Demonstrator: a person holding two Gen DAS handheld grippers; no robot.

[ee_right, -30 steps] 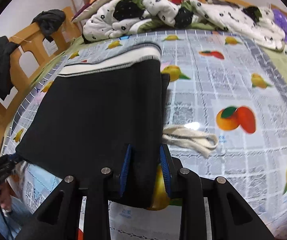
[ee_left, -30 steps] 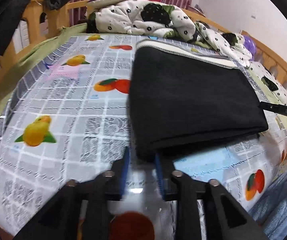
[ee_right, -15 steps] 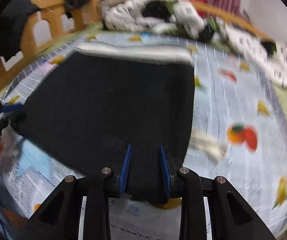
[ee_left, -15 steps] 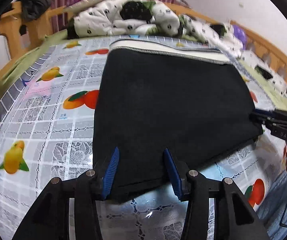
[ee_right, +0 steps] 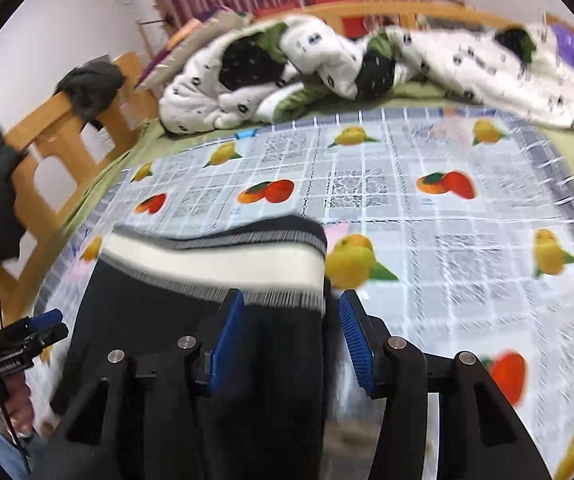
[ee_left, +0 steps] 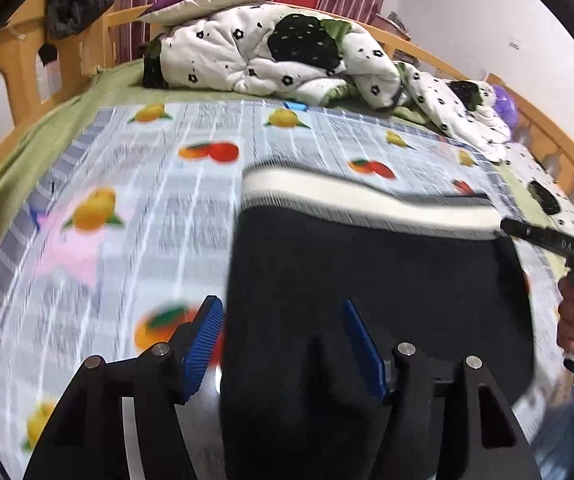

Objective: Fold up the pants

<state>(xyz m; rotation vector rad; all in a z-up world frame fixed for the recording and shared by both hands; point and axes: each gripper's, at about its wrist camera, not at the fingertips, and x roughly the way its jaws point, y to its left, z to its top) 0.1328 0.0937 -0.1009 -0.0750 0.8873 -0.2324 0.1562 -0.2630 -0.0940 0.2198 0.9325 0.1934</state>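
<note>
Both of my tools now stand spread wide where they pinched cloth before. My left tool [ee_left: 283,344] straddles the pants' [ee_left: 371,280] left edge, low in frame; my right tool [ee_right: 291,328] straddles their right edge by the striped waistband [ee_right: 215,264]. Pants lie folded on the fruit-print bed cover [ee_right: 427,216], a quilt [ee_left: 271,52] heaped beyond.

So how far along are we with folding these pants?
Mostly done, it looks. The black pants lie as a compact folded stack on the fruit-print cloth, with the white waistband along the far edge. In hand: nothing is gripped; the left gripper and right gripper both stand open over the near edge. Left: perhaps one more fold, or just tidying.
</note>
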